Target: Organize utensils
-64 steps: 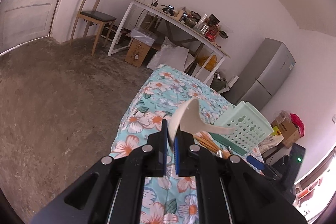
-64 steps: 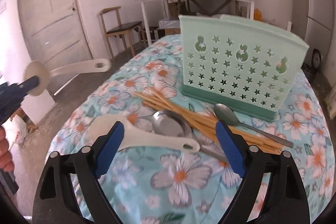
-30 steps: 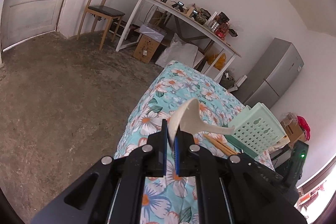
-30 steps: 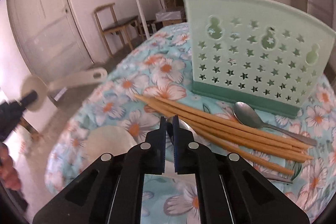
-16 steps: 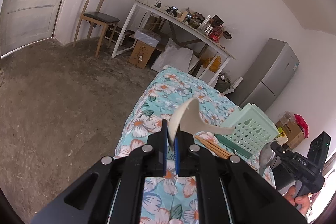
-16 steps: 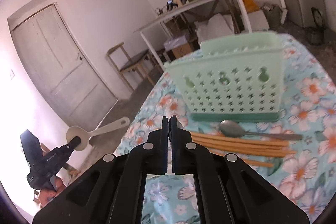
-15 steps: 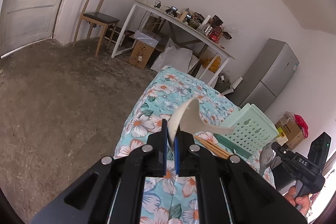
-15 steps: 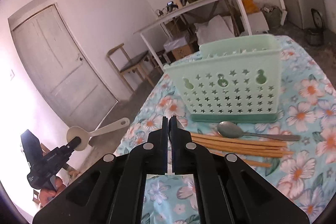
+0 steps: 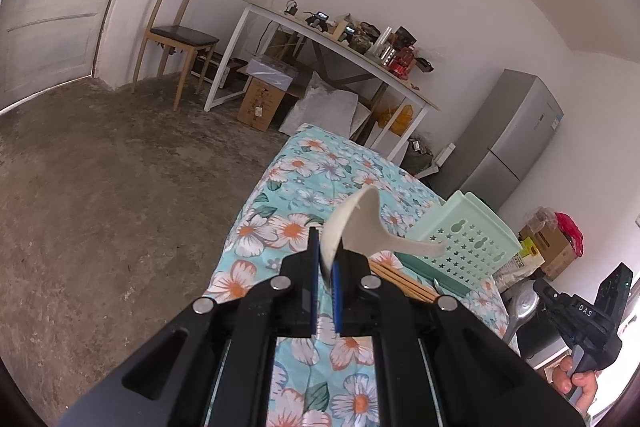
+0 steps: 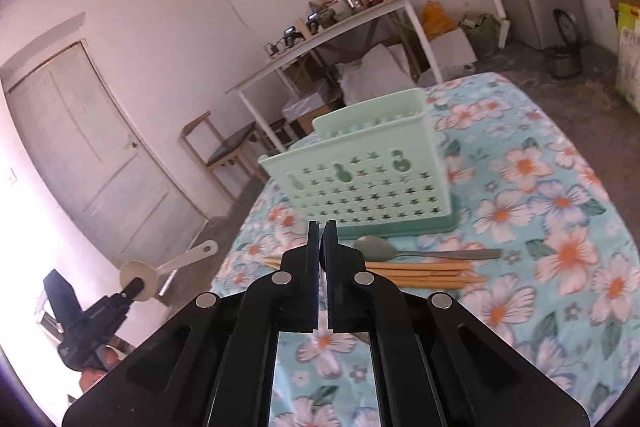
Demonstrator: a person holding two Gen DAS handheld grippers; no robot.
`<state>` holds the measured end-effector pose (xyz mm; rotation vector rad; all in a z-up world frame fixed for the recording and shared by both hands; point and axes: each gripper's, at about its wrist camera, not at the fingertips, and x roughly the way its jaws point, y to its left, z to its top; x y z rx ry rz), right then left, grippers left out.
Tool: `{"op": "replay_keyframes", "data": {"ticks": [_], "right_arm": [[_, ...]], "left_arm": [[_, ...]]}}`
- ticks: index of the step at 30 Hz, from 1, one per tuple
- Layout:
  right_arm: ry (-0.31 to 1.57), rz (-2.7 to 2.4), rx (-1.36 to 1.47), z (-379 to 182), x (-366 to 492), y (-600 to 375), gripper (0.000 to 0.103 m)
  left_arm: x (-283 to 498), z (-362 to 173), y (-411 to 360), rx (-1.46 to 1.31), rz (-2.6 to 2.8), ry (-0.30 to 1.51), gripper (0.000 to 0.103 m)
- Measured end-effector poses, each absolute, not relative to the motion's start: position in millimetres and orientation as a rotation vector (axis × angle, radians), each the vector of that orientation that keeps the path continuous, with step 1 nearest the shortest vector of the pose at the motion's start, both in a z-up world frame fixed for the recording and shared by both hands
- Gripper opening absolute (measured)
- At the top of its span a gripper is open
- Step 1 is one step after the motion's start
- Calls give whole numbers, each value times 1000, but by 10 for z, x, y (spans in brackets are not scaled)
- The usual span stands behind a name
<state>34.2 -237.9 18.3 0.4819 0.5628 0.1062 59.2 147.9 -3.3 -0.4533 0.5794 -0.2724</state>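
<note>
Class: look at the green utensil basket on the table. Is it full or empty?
Cannot tell for sure. Nothing sticks up above the rim of the green utensil basket, and the chopsticks and metal spoon lie outside, but its inside is hidden.

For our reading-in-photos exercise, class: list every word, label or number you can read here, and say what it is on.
"DAS": on the black body of the right tongs.
Sticker on the fridge: too blurred to read.
Label on the cardboard box: too small to read.
</note>
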Motion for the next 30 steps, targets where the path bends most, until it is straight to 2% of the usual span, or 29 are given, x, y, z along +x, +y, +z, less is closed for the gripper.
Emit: {"op": "replay_keyframes", "data": {"ticks": [6,11,16,19,21,22,27,30], "right_arm": [[586,72,443,98,324,-2407,6],[611,84,433,-15,375,-2417,2],[621,81,425,-35,371,-2424,3],[656,87,392,-63,385,-2400,9],[693,103,367,-117,429,-2346,32],[712,110,348,-150,468,-2309,35],[787,190,240,-284,788,-2157,48],[833,231,158,-391,1020,-2103,49]], "left_arm": [[600,-25,1455,-446,-269,583,4],[627,-31,1419,-443,-265,591,4],[615,-21,1390,-434,-267,590,4],[610,-24,1389,-434,-267,592,4],[610,-22,1386,-436,-266,590,4],[613,-23,1384,-437,-267,593,4],[606,-51,1371,-436,-270,602,4],[613,-74,1366,-433,-276,606,4]]}}
